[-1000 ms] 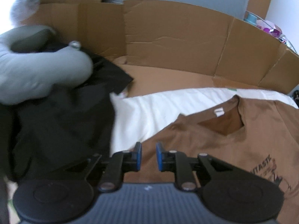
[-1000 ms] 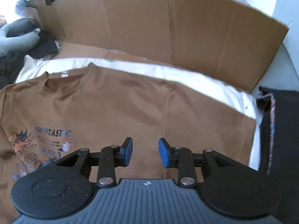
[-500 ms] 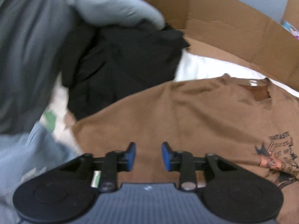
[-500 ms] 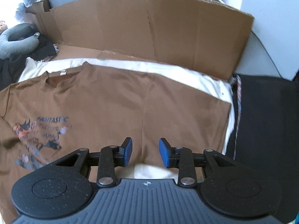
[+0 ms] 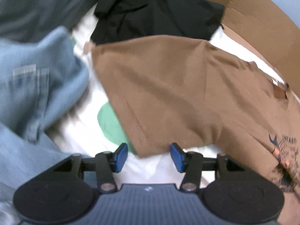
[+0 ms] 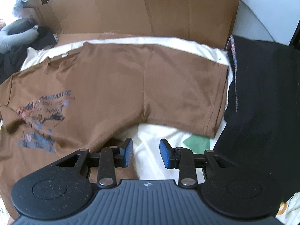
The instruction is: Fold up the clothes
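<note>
Cardboard wall (image 6: 142, 9) behind flat brown T-shirt (image 6: 116, 86).

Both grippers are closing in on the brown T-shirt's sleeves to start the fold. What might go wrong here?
1. The left gripper, jaws opening, sits at the sleeve hem of the brown T-shirt, right over the white sheet; it may pinch both.
2. The right gripper hovers over bare sheet between body and sleeve, so it may miss the shirt.
3. The black clothing touches the left sleeve and may drag.
</note>
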The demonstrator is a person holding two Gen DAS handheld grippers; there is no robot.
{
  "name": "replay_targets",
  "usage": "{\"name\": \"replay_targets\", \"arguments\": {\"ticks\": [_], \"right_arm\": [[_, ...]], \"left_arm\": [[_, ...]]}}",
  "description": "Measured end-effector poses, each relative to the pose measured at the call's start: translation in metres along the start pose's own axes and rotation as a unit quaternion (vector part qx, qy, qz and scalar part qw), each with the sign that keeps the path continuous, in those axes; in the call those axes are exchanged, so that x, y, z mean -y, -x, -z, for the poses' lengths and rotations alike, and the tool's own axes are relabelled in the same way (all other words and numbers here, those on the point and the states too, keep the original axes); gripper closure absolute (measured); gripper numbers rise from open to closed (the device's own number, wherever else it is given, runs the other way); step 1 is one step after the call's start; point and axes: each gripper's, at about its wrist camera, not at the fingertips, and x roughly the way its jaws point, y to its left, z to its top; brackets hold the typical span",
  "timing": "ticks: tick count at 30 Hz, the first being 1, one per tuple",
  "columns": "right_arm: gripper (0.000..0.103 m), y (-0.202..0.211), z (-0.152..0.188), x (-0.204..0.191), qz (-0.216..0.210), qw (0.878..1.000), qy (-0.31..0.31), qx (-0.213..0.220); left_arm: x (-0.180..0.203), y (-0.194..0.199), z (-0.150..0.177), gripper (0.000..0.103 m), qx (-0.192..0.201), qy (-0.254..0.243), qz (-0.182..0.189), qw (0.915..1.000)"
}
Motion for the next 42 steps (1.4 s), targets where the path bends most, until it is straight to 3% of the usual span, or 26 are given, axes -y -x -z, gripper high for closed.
{"name": "replay_targets", "arguments": {"ticks": [3, 4, 5, 9, 18, 20, 23, 27, 33, 38, 42], "right_arm": [[0.065, -0.008, 0.008, -0.001, -0.003, 1.0, 0.0, -0.011], [0.065, -0.011, 0.01, -0.002, -0.004, 1.0, 0.003, -0.014], [0.065, -0.014, 0.012, -0.003, -0.004, 1.0, 0.003, -0.018], [0.065, -0.025, 0.02, -0.002, -0.006, 0.999, -0.005, -0.032], [0.064, -0.032, 0.025, 0.0, -0.017, 0.998, -0.014, -0.053], [0.064, -0.032, 0.027, -0.001, -0.018, 0.998, -0.011, -0.058], [0.064, -0.03, 0.03, 0.0, -0.019, 0.998, -0.009, -0.063], [0.064, -0.024, 0.032, 0.005, -0.018, 0.998, -0.012, -0.063], [0.064, -0.004, 0.029, 0.009, -0.021, 0.998, -0.007, -0.057], [0.064, 0.028, 0.016, 0.008, -0.021, 0.999, 0.019, -0.045], [0.061, 0.059, 0.002, 0.01, -0.025, 0.999, 0.03, -0.036]], "left_arm": [[-0.011, -0.006, 0.004, 0.054, 0.014, 0.042, 0.023, 0.9988], [-0.014, -0.007, 0.005, 0.06, 0.018, 0.049, 0.02, 0.9984], [-0.017, -0.007, 0.006, 0.079, 0.022, 0.056, 0.018, 0.9981], [-0.018, 0.006, 0.004, 0.091, 0.022, 0.033, 0.018, 0.9991], [-0.032, 0.019, -0.006, 0.092, 0.002, -0.013, -0.025, 0.9996], [-0.034, 0.015, -0.005, 0.085, -0.004, -0.01, -0.04, 0.9991], [-0.04, 0.017, -0.003, 0.08, 0.001, 0.022, -0.025, 0.9994], [-0.032, 0.029, 0.002, 0.07, 0.01, 0.004, -0.017, 0.9998], [-0.014, 0.054, 0.011, 0.067, 0.021, -0.016, 0.0, 0.9997], [0.011, 0.082, 0.026, 0.066, 0.033, -0.061, -0.001, 0.9976], [0.025, 0.107, 0.038, 0.066, 0.031, -0.067, 0.023, 0.997]]}}
